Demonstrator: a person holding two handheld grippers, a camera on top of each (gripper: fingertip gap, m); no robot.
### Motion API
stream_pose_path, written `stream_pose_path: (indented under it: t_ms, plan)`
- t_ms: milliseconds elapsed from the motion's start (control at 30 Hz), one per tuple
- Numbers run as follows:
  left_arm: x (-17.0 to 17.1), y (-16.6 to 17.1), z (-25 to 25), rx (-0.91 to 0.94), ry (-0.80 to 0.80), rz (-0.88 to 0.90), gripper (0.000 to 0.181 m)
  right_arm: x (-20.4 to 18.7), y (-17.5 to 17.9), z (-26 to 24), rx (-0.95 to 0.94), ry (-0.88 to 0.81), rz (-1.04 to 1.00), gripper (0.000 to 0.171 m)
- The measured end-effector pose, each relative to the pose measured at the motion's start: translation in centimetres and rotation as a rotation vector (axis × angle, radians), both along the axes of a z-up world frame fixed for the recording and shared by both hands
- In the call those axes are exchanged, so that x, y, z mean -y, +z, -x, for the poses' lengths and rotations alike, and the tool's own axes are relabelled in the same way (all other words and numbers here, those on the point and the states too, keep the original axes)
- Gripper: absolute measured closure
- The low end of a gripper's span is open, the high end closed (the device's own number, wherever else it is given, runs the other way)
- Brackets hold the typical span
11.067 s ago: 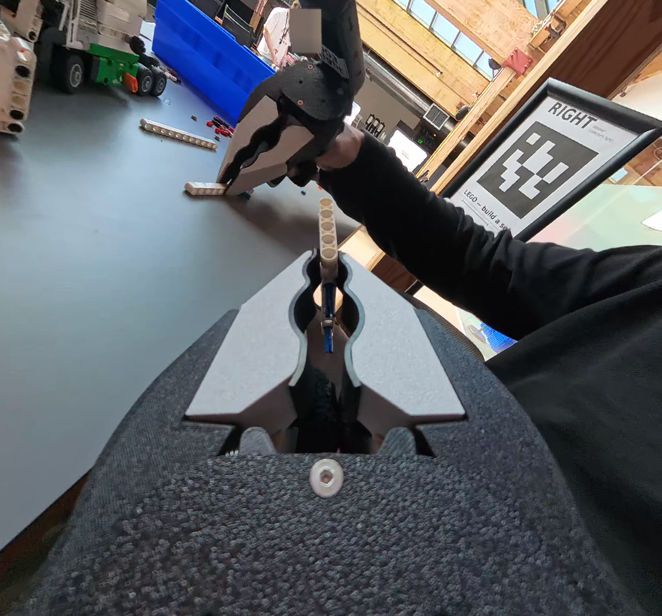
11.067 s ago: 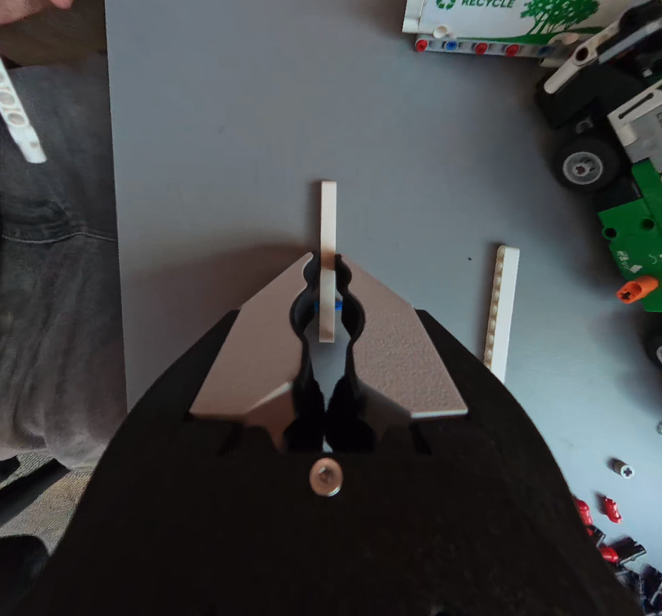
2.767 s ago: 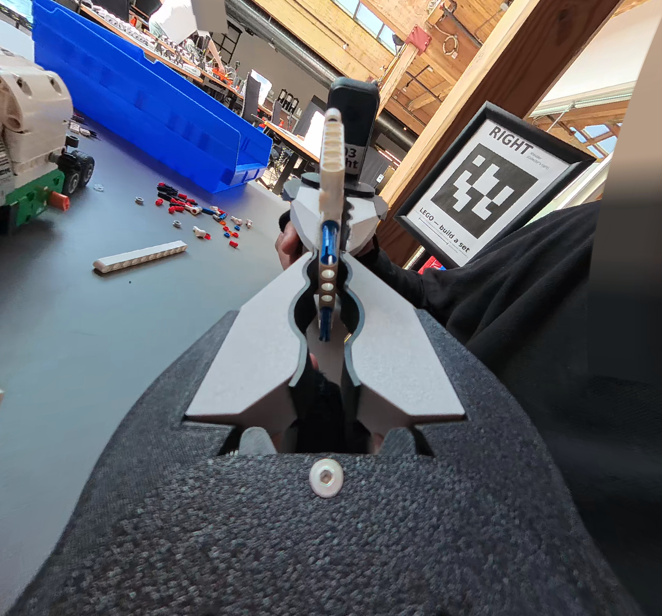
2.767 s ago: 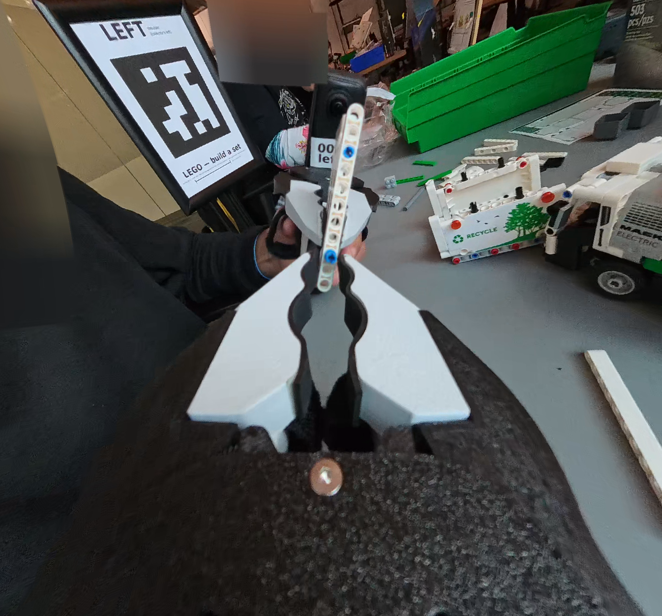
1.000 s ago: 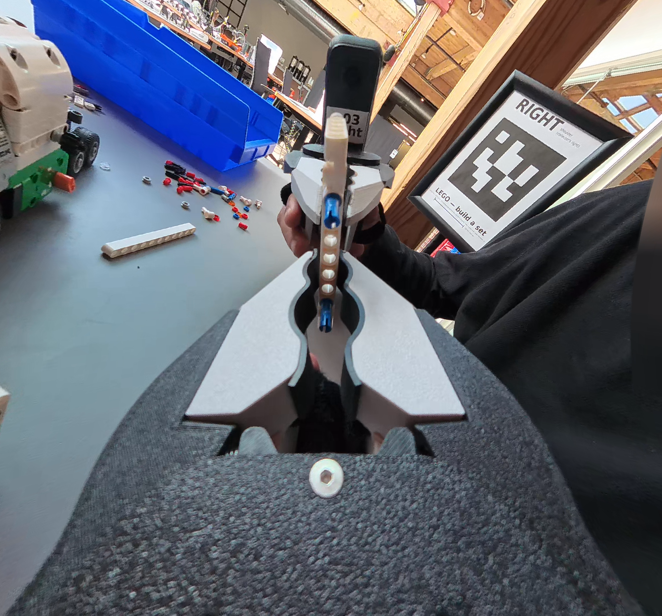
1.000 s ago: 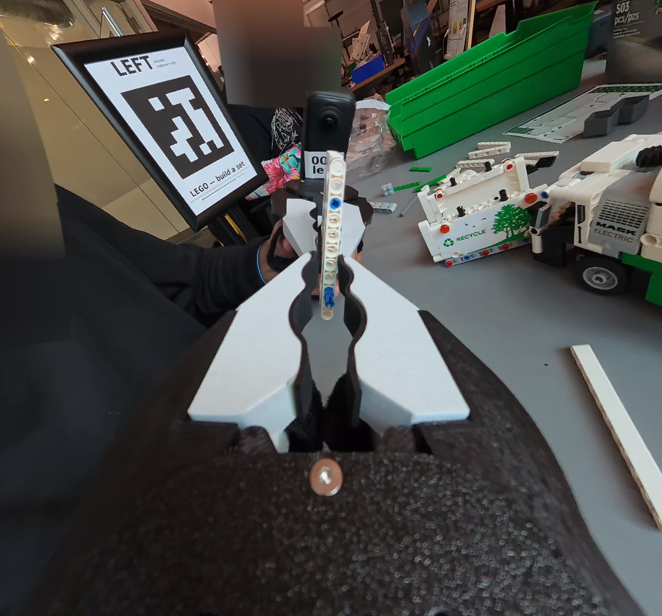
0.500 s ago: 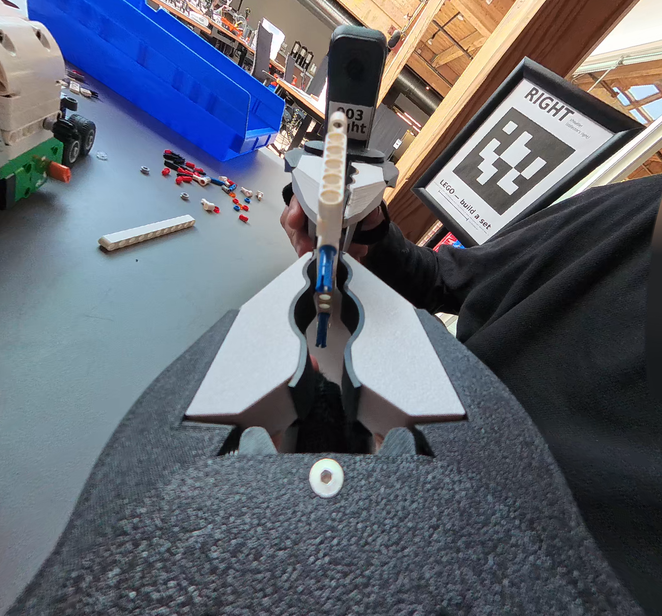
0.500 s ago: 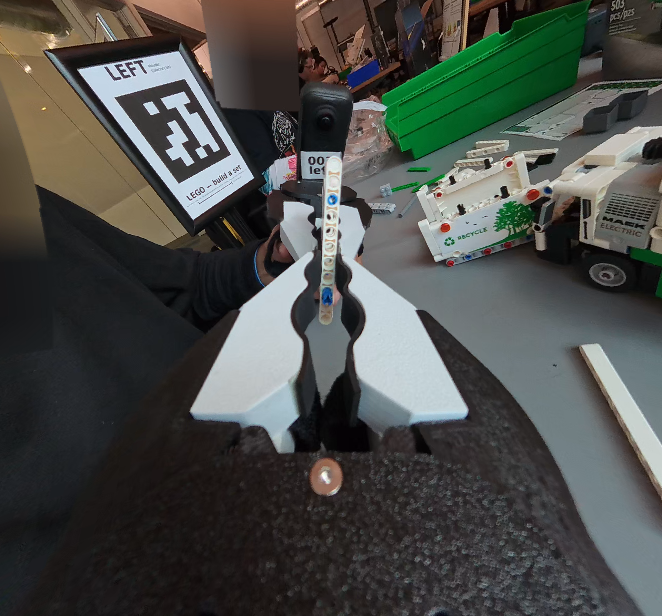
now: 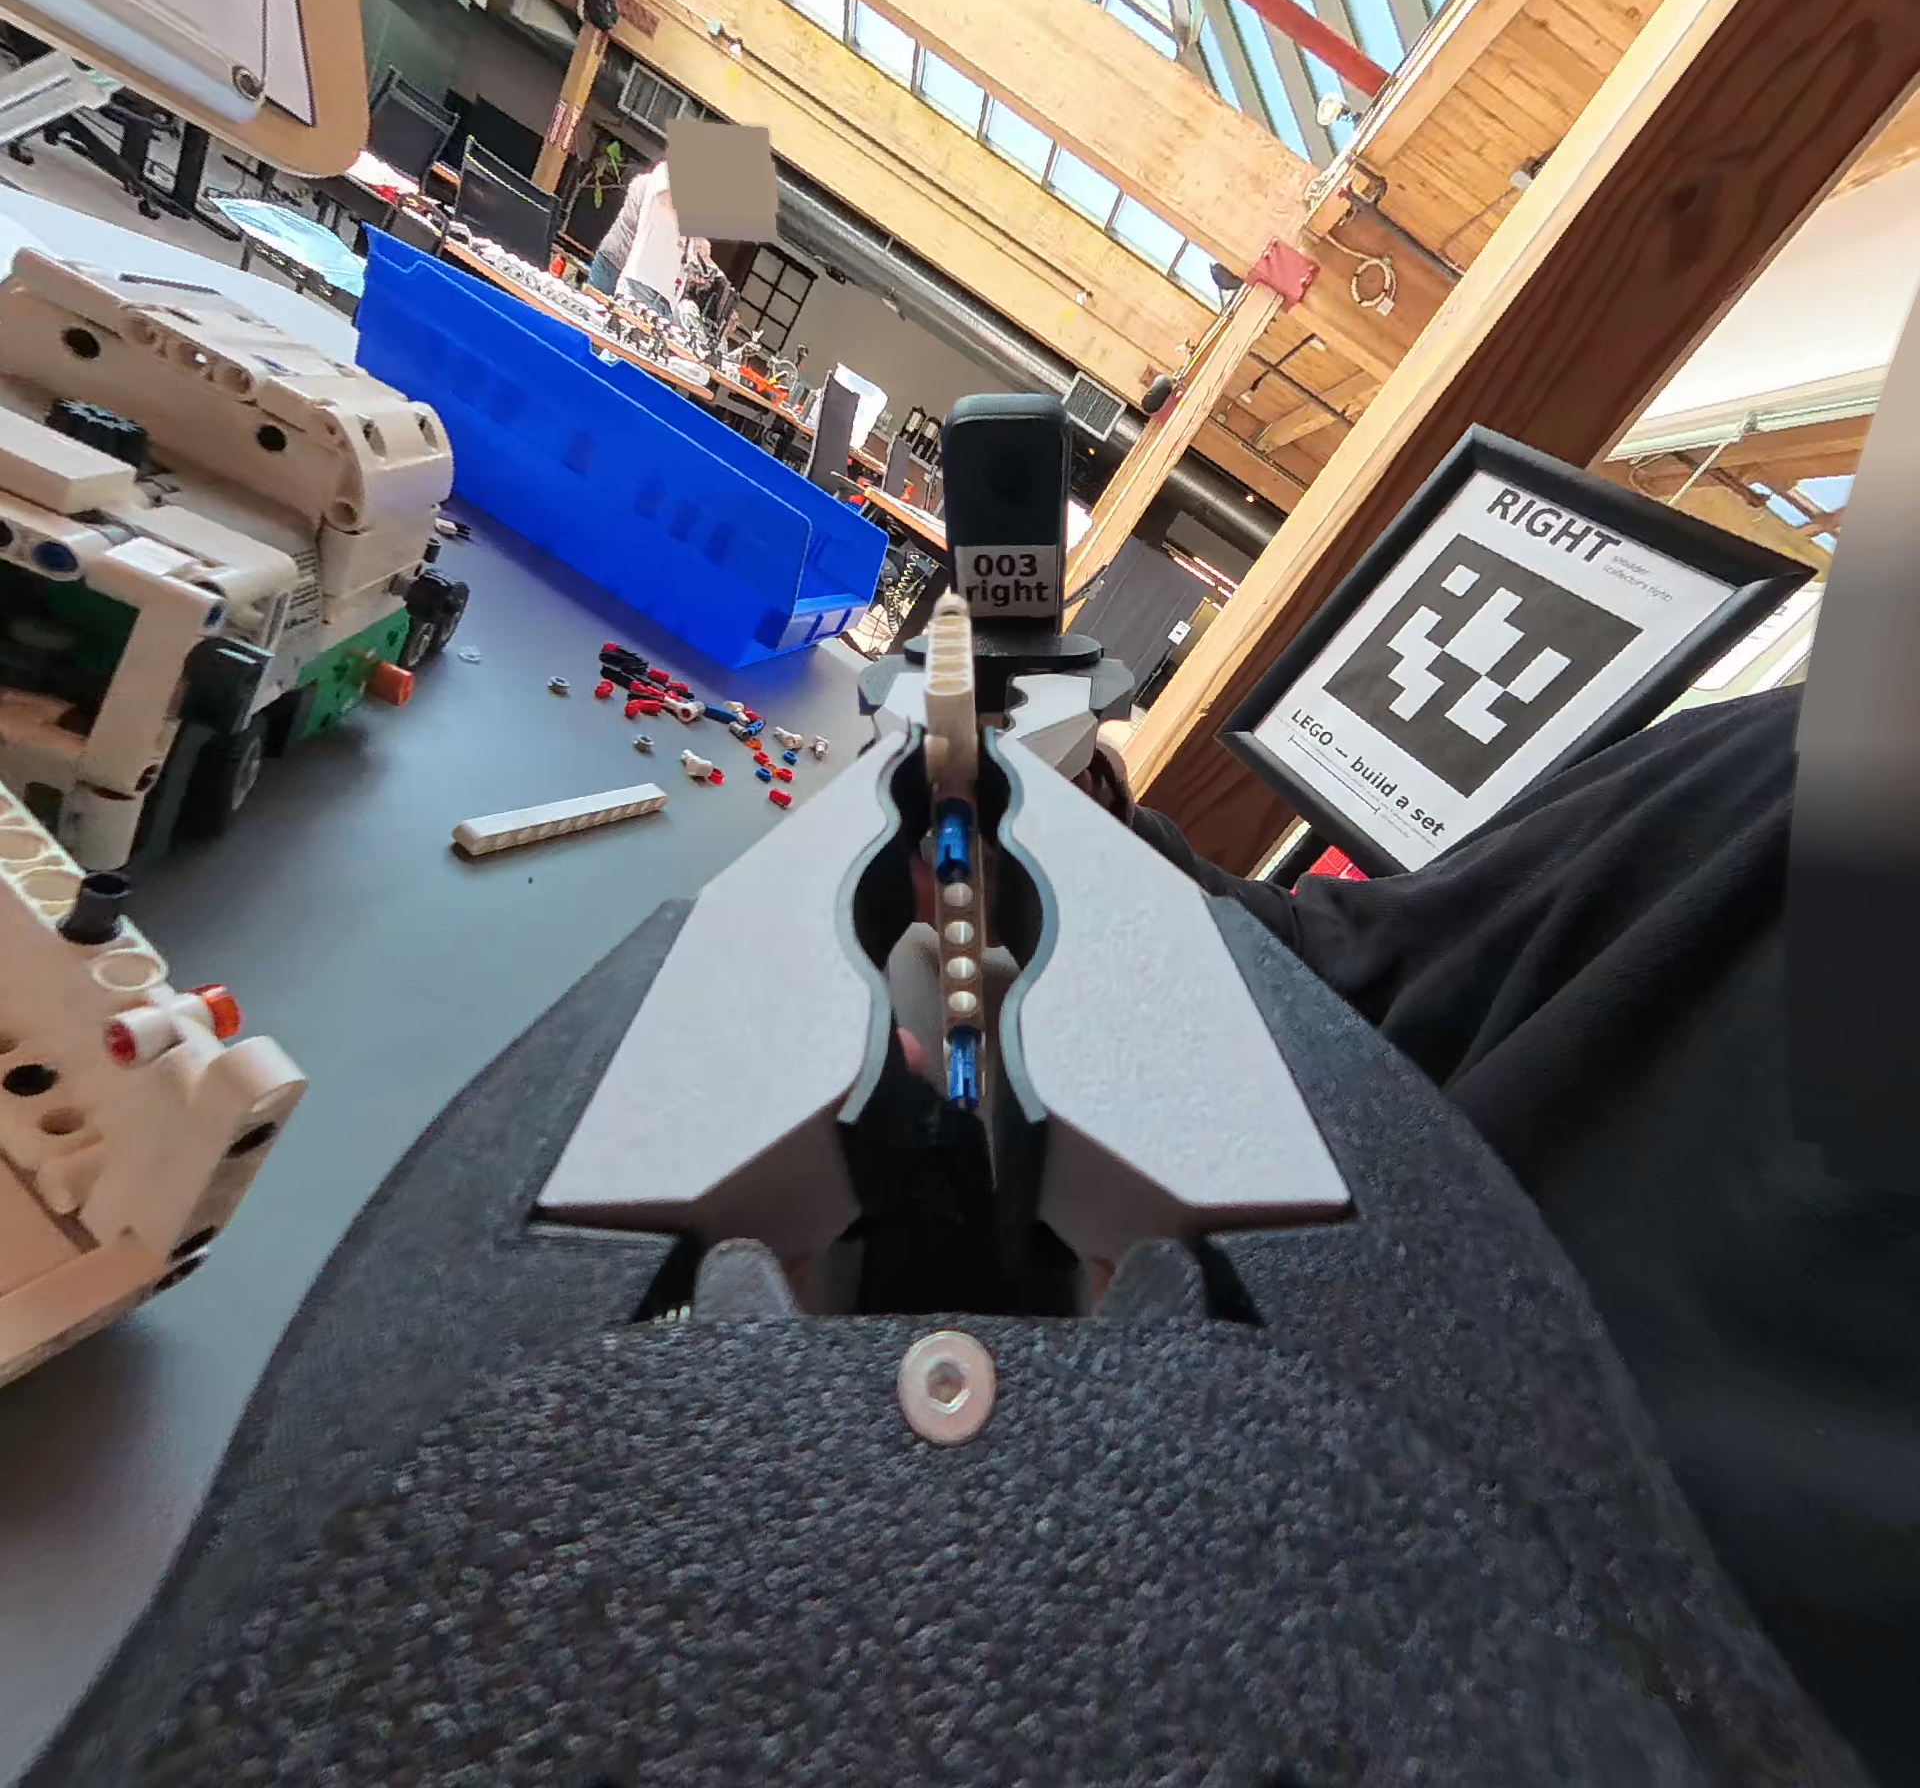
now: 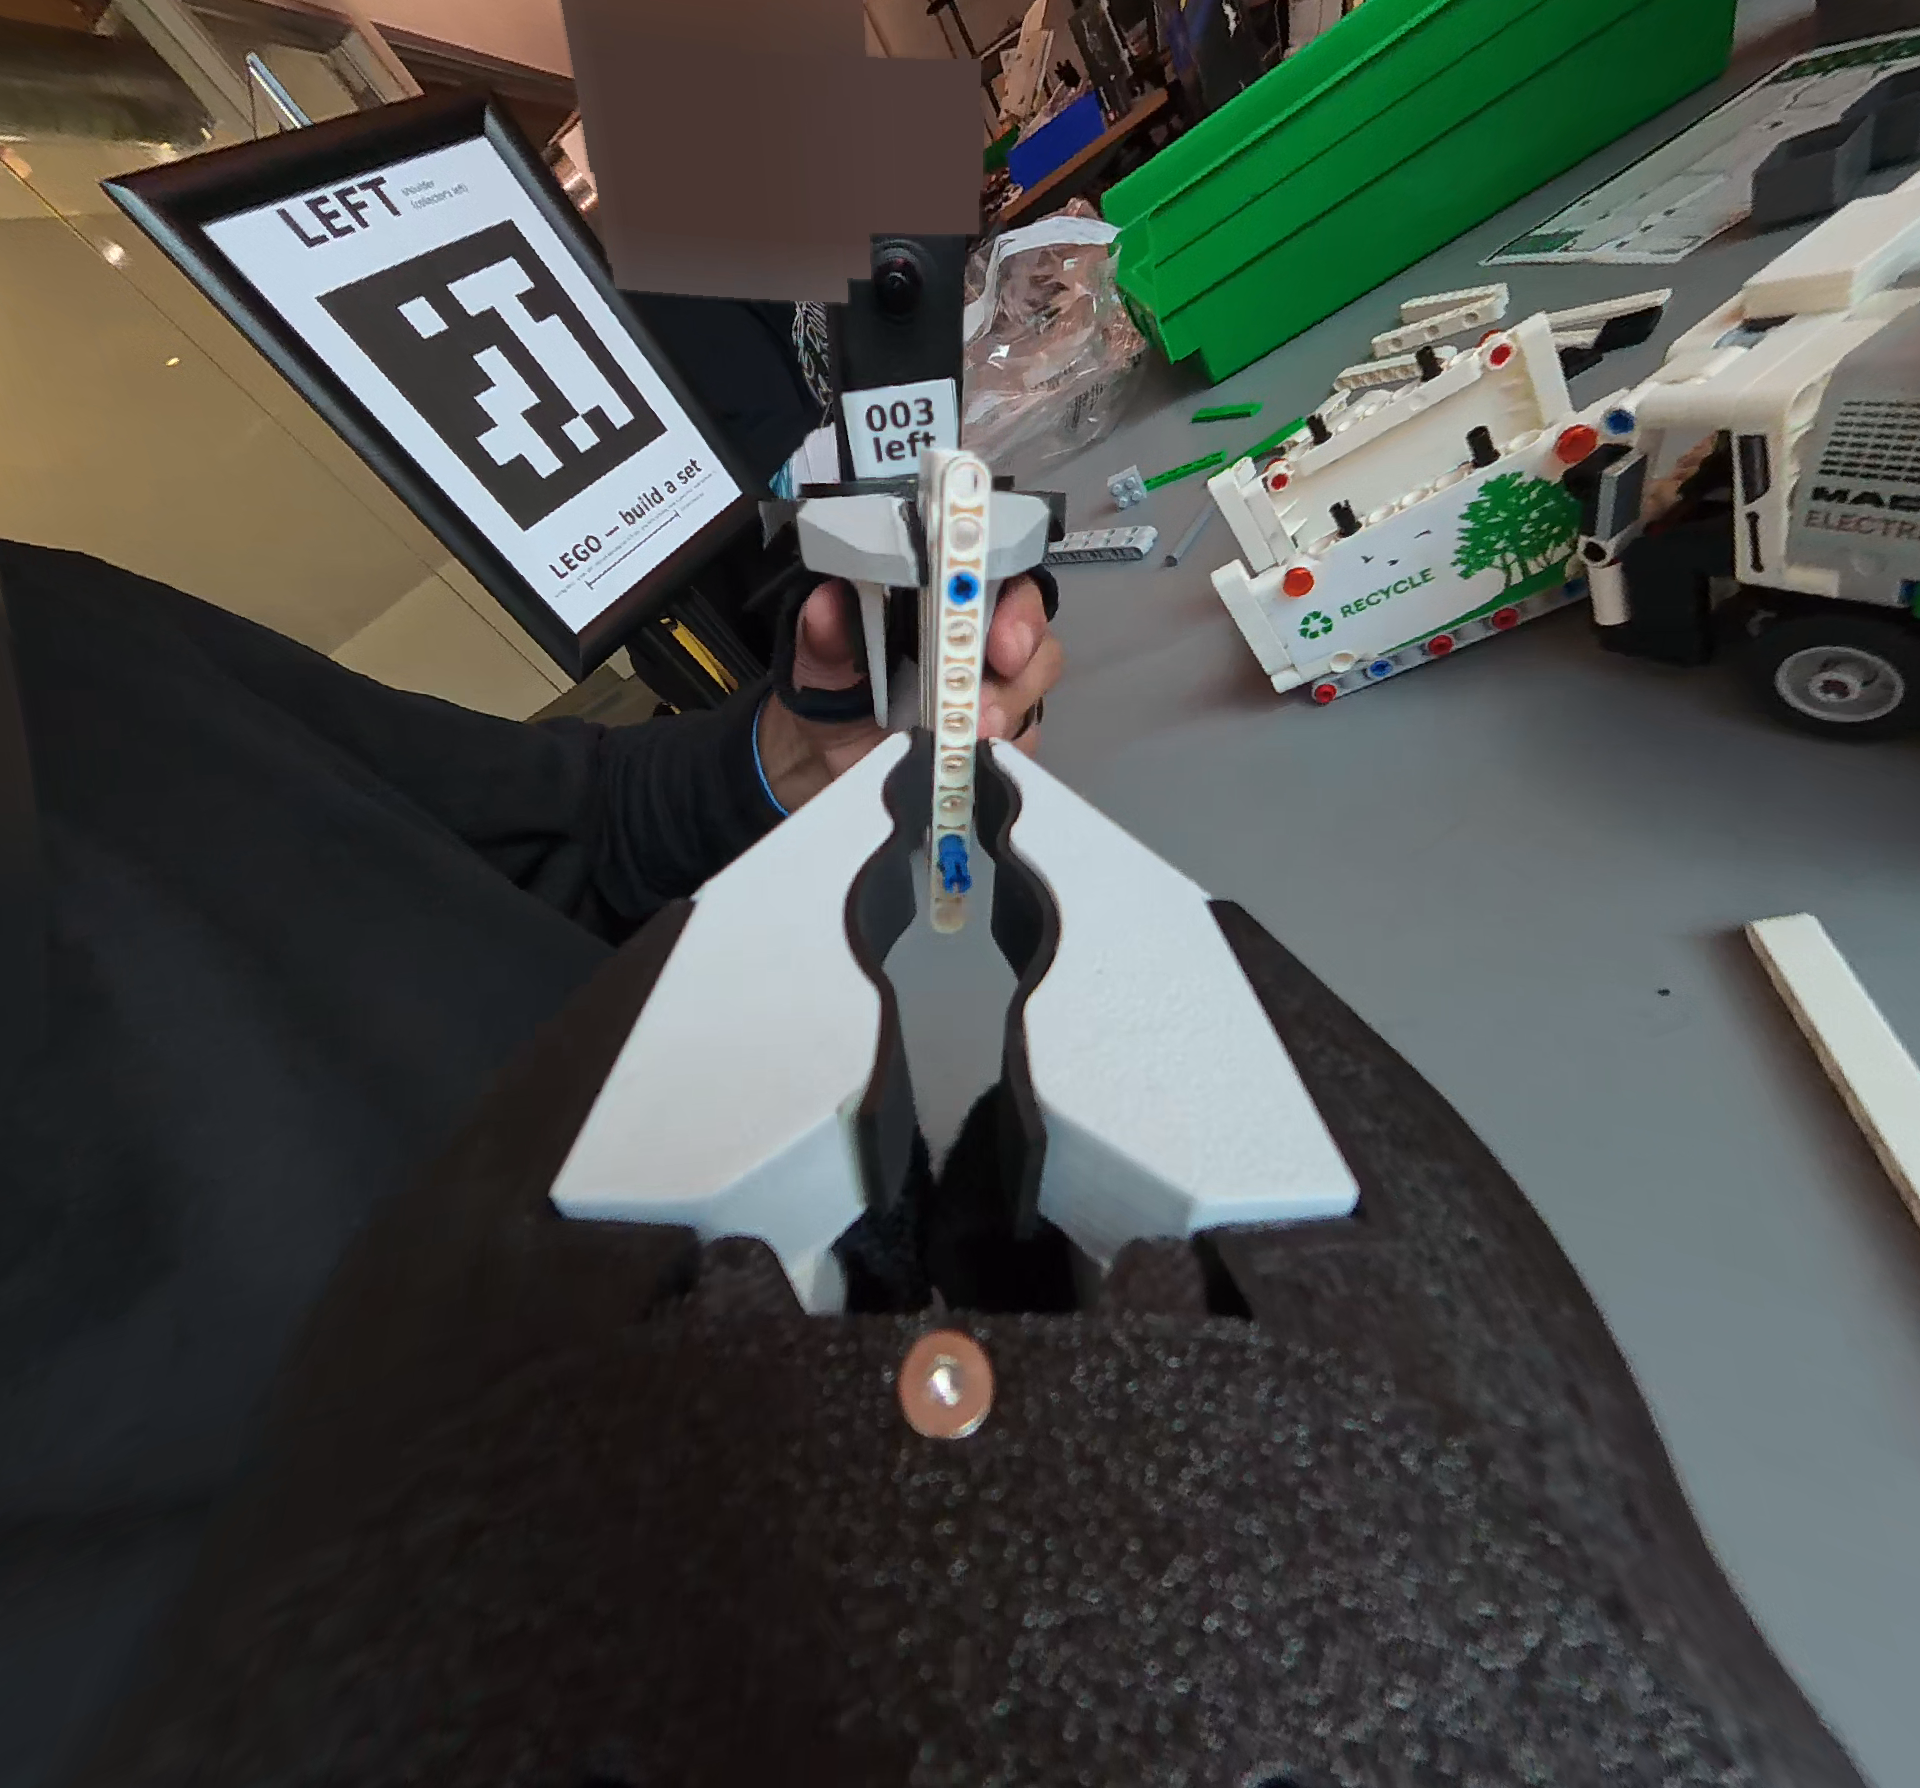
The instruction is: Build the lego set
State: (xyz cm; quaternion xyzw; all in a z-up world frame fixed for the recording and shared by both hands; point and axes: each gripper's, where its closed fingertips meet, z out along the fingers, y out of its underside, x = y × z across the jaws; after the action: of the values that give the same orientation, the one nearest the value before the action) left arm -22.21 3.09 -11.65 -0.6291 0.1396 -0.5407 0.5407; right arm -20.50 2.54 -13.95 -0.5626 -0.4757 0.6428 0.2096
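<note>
Left gripper [image 9: 958, 751]: grey fingers closed on the long white plastic beam with holes [image 9: 958, 917], pinching it near their tips.
Beam: held above the grey table [image 9: 416, 938], standing on end between both tools, with two blue pins [image 9: 951, 839] set in its holes.
Far left of the beam: white toy truck with green base [image 9: 208, 533].
Left of the beam, on the table: long blue plastic bin [image 9: 623, 481], scattered small red, blue and white pieces [image 9: 707, 710], and a shorter white beam lying flat [image 9: 561, 816].
Right gripper [image 10: 951, 751]: white fingers clamped on the same beam (its lower end sits between them).
Behind the beam: a hand [image 10: 831, 699] grips the left tool's handle.
Right of the beam: white boxy truck body with green tree print [image 10: 1403, 512]; beyond it, a long green plastic bin [image 10: 1455, 107].
</note>
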Motion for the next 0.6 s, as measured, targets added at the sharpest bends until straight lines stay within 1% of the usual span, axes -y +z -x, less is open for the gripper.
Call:
stream_pose_path:
  t_ms: [33, 67, 100, 133, 200, 267, 467, 600]
  plan:
    - [0.1, -0.1, -0.1, -0.001, -0.011, 0.007, 0.177, -0.2, 0.0, 0.0, -0.005, -0.009, -0.017, 0.165]
    - [0.1, -0.2, -0.1, -0.002, -0.020, 0.016, 0.177, -0.4, 0.3, 0.0, -0.026, -0.029, -0.031, 0.161]
    - [0.2, -0.3, -0.3, -0.005, -0.036, 0.024, 0.178, -0.6, 0.9, 0.0, -0.056, -0.040, -0.023, 0.152]
    - [0.4, -0.4, -0.5, -0.011, -0.056, 0.027, 0.178, -0.6, 1.3, 0.0, -0.073, -0.039, -0.012, 0.151]
    - [0.6, -0.6, -1.1, -0.031, -0.084, 0.034, 0.177, -0.6, 1.5, 0.0, -0.081, -0.041, -0.020, 0.154]
    - [0.8, -0.8, -1.5, -0.047, -0.106, 0.039, 0.177, -0.5, 1.6, -0.1, -0.091, -0.035, -0.023, 0.164]
    - [1.0, -0.9, -1.6, -0.042, -0.125, 0.045, 0.177, -0.2, 1.2, -0.3, -0.076, -0.014, -0.025, 0.165]
    - [1.2, -1.3, -1.8, -0.079, -0.151, 0.061, 0.177, 0.0, 0.7, -0.4, -0.058, 0.006, -0.013, 0.166]
